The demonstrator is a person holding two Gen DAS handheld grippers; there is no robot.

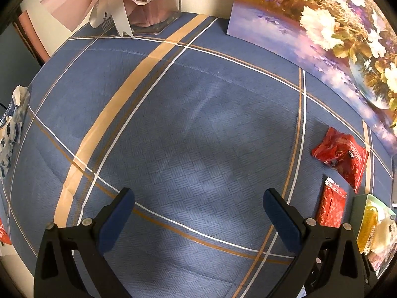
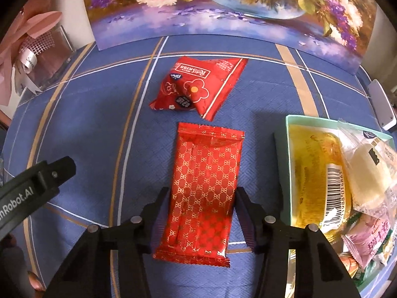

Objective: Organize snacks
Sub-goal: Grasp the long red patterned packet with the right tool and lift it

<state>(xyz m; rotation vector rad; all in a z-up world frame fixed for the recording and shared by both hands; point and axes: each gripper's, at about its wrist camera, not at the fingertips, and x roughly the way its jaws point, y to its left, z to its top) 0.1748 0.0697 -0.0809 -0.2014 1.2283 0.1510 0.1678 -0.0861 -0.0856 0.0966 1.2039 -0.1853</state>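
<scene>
Low over tablecloth [image 2: 99,124], right gripper [image 2: 202,208] astride red patterned packet [image 2: 206,181].

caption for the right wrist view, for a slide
Right hand-held gripper straddles a red patterned snack packet beside the mint snack box.

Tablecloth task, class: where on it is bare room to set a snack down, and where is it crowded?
The widest bare patch of tablecloth lies ahead of the open left gripper, bordered by the ribboned gift box, the flower painting and the red packets. It is crowded around the patterned red packet, the Rois Kiss packet and the full green box.
</scene>
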